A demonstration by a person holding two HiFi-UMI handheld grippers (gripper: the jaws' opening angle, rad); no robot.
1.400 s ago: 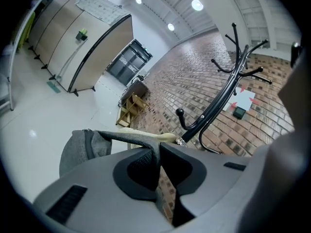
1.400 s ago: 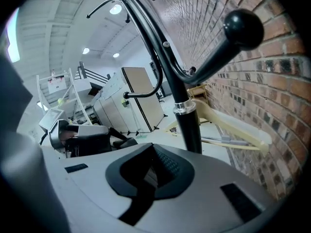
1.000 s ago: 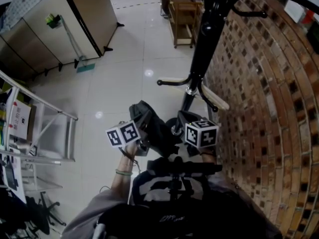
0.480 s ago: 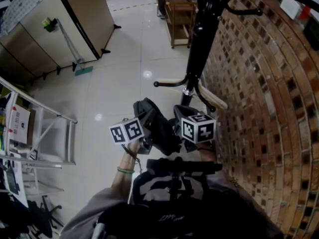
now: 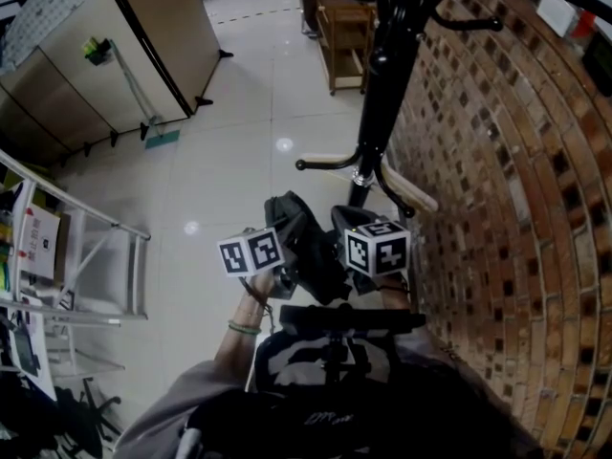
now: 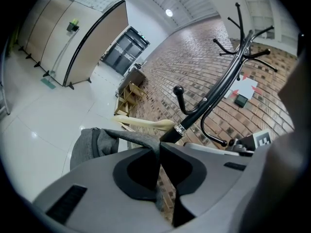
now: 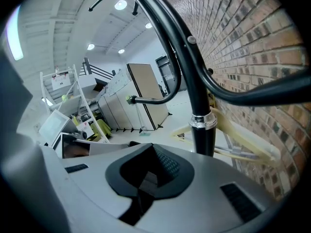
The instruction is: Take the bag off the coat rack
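A: Left tongs point(image 6: 159, 155)?
B: Clamped on a fold of the grey bag point(image 6: 92, 144). Right tongs point(image 7: 148, 171) are pinched shut on a dark strap point(image 7: 146, 182), apparently the bag's.
A: Bag position?
B: It hangs between both tongs, low beside the coat rack point(image 5: 381, 94) pole, under its hooks. No hook shows through it.
A: Step?
B: Judged: lift-off looks done, carry-away in hand. The next move calls for drawing the bag back from the pole with both grips tight and the strap clear of the lower hooks.
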